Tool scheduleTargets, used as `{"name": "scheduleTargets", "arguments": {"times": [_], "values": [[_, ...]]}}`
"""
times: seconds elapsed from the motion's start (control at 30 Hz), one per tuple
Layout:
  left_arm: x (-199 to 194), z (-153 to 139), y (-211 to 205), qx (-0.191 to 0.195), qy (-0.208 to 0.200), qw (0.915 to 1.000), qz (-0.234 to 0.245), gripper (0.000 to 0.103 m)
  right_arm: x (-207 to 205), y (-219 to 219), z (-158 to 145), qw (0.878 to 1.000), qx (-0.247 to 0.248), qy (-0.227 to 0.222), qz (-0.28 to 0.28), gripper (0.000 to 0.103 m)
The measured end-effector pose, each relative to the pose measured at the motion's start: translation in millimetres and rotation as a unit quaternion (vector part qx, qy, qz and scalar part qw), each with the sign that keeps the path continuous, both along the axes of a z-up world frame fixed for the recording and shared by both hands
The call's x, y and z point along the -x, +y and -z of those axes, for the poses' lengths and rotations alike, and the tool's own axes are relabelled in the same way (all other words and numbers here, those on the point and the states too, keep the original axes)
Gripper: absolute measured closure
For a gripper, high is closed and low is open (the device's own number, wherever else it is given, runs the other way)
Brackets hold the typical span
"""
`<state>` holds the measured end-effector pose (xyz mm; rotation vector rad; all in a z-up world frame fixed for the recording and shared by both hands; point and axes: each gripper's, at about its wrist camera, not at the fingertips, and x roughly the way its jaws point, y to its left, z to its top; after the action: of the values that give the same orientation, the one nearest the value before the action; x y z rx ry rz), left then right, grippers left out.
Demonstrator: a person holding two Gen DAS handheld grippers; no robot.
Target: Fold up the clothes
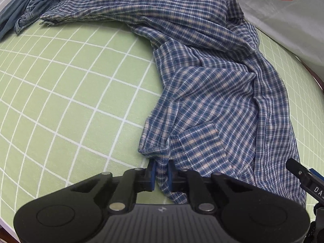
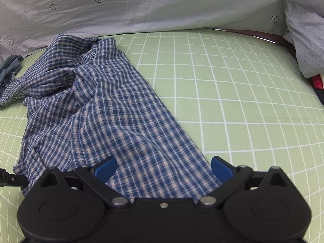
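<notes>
A blue and white plaid shirt [image 1: 212,85] lies rumpled on the green grid bedsheet [image 1: 66,93], one sleeve stretched toward the far left. My left gripper [image 1: 161,174] is shut on the shirt's near edge, cloth pinched between its blue pads. In the right wrist view the same shirt [image 2: 105,109] runs from the far left down to my right gripper [image 2: 163,168], which is open with the shirt's near hem lying between its blue fingers [image 2: 220,169]. The right gripper's tip shows at the right edge of the left wrist view [image 1: 303,174].
Crumpled denim clothes [image 1: 40,2] lie at the far left. A pale quilt with carrot prints [image 2: 141,6] runs along the back of the bed. Grey clothing [image 2: 307,46] and something red and dark sit at the far right. Bare sheet [image 2: 232,93] lies right of the shirt.
</notes>
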<state>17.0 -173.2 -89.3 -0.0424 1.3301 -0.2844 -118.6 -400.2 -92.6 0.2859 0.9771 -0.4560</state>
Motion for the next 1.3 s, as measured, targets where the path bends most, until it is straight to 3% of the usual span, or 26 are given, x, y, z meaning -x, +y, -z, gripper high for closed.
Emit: {"name": "scheduleTargets", "arguments": {"times": [0.3,0.53,0.57,0.63,0.67,0.83,0.93,1.07,1.23,1.3], "values": [[-31.0,-27.5,58.2,-0.027,-0.063,0.9961,-0.056,0.099,-6.3,1.9,1.1,1.000,-0.002,0.001,0.029,0.002],[-88.6,-54.0,151.0,-0.110,-0.132,0.9755,-0.137,0.099,-30.2,19.8,2.9,0.999,0.013,0.000,0.032,0.002],[-95.9,-54.0,162.7,-0.112,-0.131,0.9750,-0.141,0.098,-36.3,23.4,2.3,0.999,0.015,-0.001,0.028,0.002],[-106.6,-51.7,178.2,-0.102,-0.121,0.9773,-0.141,0.087,-52.6,29.7,0.2,1.000,0.024,-0.007,0.017,0.002],[-108.9,-49.8,180.0,-0.096,-0.117,0.9786,-0.139,0.086,-61.9,33.1,-0.8,1.000,0.029,-0.009,0.009,0.002],[-118.8,-36.8,176.2,-0.061,-0.105,0.9852,-0.121,0.058,-107.6,48.2,-5.3,0.998,0.053,-0.015,-0.028,0.002],[-125.3,-24.9,162.6,-0.041,-0.093,0.9894,-0.104,0.057,-134.1,57.6,-3.9,0.996,0.063,-0.019,-0.058,0.002],[-128.6,-8.6,143.5,-0.046,-0.076,0.9929,-0.079,0.055,-163.7,73.1,1.2,0.992,0.084,-0.015,-0.096,0.003],[-126.5,-4.9,133.0,-0.042,-0.075,0.9938,-0.071,0.039,-192.4,86.7,4.4,0.984,0.114,-0.016,-0.137,0.006],[-125.7,-4.9,130.4,-0.045,-0.073,0.9935,-0.075,0.036,-201.2,92.3,4.0,0.979,0.130,-0.019,-0.156,0.020]]}}
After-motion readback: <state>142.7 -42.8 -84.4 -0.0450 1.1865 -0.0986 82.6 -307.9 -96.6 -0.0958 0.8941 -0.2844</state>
